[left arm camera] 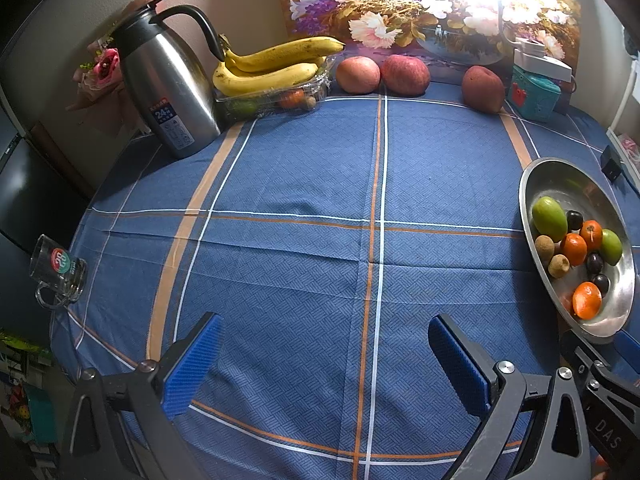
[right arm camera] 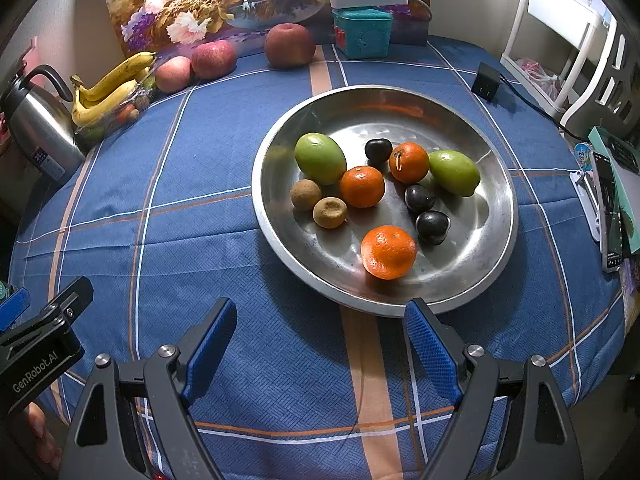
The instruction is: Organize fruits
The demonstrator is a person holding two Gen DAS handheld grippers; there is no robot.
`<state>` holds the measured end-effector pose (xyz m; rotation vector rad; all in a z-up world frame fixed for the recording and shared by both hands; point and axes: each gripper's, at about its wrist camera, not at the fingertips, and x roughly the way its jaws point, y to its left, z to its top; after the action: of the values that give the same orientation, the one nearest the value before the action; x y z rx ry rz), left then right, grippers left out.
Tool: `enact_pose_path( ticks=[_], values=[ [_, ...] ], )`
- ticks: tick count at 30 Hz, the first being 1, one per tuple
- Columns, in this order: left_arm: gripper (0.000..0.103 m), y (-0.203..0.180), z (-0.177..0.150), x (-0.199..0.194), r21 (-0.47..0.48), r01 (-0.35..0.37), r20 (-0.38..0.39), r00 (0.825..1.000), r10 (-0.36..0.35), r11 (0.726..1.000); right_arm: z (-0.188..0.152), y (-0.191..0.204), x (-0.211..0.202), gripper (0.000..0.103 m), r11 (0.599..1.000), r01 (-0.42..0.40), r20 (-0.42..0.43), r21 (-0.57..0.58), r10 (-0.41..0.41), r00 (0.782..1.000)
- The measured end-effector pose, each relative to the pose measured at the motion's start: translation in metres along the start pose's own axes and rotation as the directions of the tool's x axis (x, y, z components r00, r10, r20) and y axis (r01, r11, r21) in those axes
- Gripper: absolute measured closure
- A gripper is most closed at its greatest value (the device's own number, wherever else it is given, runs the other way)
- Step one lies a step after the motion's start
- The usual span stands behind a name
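A round steel plate sits on the blue checked tablecloth and holds three oranges, two green fruits, two brown fruits and three dark plums. The plate also shows at the right edge of the left wrist view. My right gripper is open and empty, just in front of the plate's near rim. My left gripper is open and empty over bare cloth, left of the plate. Bananas lie on a clear box at the back, beside three apples.
A steel thermos jug stands at the back left. A glass mug sits at the table's left edge. A teal box and a black adapter are at the back right. Phones and papers lie at the right edge.
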<state>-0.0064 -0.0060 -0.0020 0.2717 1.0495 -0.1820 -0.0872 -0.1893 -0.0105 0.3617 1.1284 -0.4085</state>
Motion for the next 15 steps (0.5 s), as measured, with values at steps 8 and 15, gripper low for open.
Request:
enact_pose_path(
  ticks=[8,15],
  values=[
    [0.0,0.0,0.0,0.0012,0.005,0.006,-0.001,1.0,-0.006,1.0,-0.0006,0.0004,0.0,0.017,1.0,0.0,-0.001,0.0,0.0,1.0],
    [0.0,0.0007,-0.0006,0.002,0.007,0.011,-0.003,1.0,-0.011,1.0,-0.0003,-0.0003,0.0,0.017,1.0,-0.001,-0.001,-0.001,0.001,1.0]
  ],
)
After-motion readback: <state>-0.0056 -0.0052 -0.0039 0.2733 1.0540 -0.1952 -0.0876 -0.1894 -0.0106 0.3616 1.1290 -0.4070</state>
